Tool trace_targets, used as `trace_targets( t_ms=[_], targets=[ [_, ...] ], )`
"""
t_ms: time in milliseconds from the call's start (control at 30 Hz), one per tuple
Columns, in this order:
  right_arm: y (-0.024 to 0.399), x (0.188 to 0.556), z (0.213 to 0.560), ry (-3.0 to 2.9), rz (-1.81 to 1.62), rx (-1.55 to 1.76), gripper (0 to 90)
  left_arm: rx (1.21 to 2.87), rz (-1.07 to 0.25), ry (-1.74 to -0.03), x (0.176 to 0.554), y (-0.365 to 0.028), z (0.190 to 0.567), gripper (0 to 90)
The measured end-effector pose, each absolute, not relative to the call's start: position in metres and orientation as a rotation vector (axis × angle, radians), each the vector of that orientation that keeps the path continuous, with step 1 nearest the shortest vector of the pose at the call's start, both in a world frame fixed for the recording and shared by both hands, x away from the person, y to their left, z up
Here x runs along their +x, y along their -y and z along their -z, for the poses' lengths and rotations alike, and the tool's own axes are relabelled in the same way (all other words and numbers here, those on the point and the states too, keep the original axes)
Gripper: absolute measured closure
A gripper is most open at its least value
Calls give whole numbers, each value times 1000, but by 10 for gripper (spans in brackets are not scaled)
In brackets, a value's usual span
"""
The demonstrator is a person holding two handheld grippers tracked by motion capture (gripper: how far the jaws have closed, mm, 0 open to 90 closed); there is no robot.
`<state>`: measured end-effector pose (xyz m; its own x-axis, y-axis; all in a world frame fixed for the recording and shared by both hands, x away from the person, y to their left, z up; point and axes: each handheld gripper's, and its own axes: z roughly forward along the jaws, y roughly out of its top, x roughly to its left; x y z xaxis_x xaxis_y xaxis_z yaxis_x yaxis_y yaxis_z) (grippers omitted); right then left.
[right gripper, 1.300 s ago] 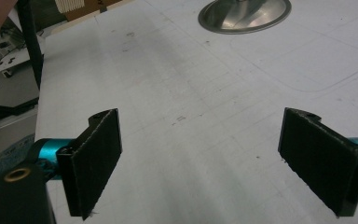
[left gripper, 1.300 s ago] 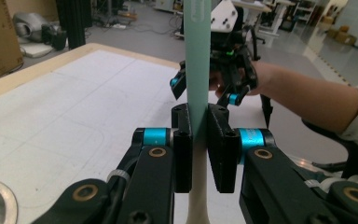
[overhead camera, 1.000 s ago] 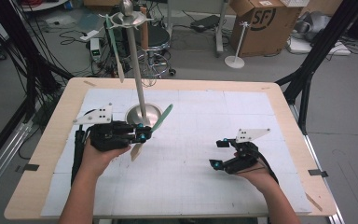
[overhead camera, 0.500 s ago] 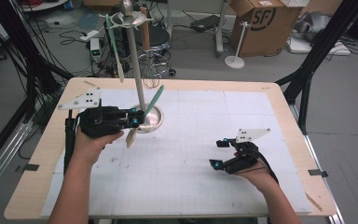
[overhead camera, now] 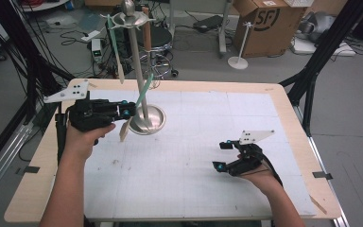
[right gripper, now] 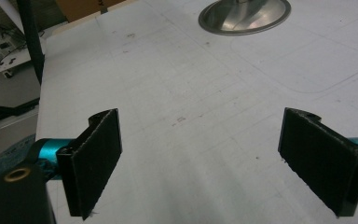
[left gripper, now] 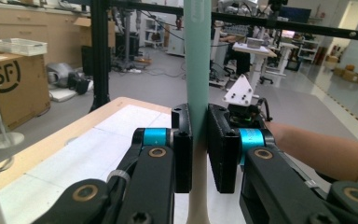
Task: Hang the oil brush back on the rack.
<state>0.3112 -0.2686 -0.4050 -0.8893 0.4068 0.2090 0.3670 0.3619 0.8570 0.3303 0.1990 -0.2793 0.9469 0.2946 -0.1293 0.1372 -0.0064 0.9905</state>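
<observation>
Two grippers: we see one in each hand, the left gripper (overhead camera: 125, 111) raised over the table (overhead camera: 264, 94), the right gripper (overhead camera: 222, 156) low on the white mat (overhead camera: 194, 156).
Left gripper state: its jaws are clamped tight on a spatula (left gripper: 198, 70) with a teal upper part and a pale wooden handle end; in the left gripper view the stem runs straight up between the pads (left gripper: 182, 140).
Spatula position: it slants through the jaws, teal end up and away from the hand, wooden end hanging just below the jaws, clear of the mat.
Left hand pose: the left hand (overhead camera: 82, 139) grips the body from below, forearm coming in from the near edge, jaws pointing level toward the stand.
Beyond the left jaws: the metal stand (overhead camera: 137, 71) rises just past the tips, its round base (overhead camera: 147, 124) beside the wooden end; another utensil (overhead camera: 117, 56) hangs from its top ring.
Right gripper state: its jaws stand wide apart with nothing between them, bare mat ahead.
Change: we find the left gripper higher and nearer the pole than a second ago, spatula lifted with it; the right gripper has stayed put.
</observation>
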Motion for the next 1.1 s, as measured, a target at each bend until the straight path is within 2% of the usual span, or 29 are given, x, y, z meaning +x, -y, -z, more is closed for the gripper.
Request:
trace_targets(
  t_ms=[667, 1100],
  targets=[
    [268, 312, 405, -2562, -1591, 726, 127, 1573, -201, -405, 332, -210, 271, 810],
    [268, 312, 405, -2561, -1594, 726, 127, 1619, -291, -420, 337, -222, 228, 809]
  ],
)
